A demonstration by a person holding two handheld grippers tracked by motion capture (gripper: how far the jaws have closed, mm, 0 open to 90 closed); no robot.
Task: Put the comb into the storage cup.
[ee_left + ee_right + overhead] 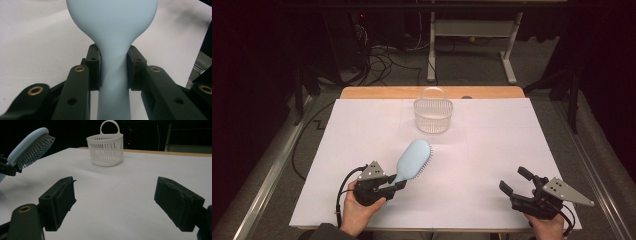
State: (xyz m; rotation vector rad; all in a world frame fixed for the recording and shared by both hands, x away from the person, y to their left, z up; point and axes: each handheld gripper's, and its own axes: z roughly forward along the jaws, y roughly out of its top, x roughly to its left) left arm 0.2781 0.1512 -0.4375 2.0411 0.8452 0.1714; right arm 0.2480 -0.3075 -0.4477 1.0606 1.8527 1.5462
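— So, what has the left gripper (398, 186) got?

— Its jaws are clamped on the narrow handle of a pale blue plastic hairbrush (414, 159). In the left gripper view the two black pads (94, 67) press the handle from either side, and the smooth oval back of the head widens out beyond them.

— And where does the brush sit in the scene?

— Near left of centre on the white sheet-covered table (492, 135), its head angled toward the far right. From the right gripper view the head stands raised off the sheet, bristles facing down and to the right.

— The right gripper (516, 181)?

— Near right, held in a hand (548, 226), its jaws spread wide with nothing between them.

— Anything else?

— A white slotted plastic basket with a loop handle (433, 114) stands upright at the far centre, well apart from both grippers.
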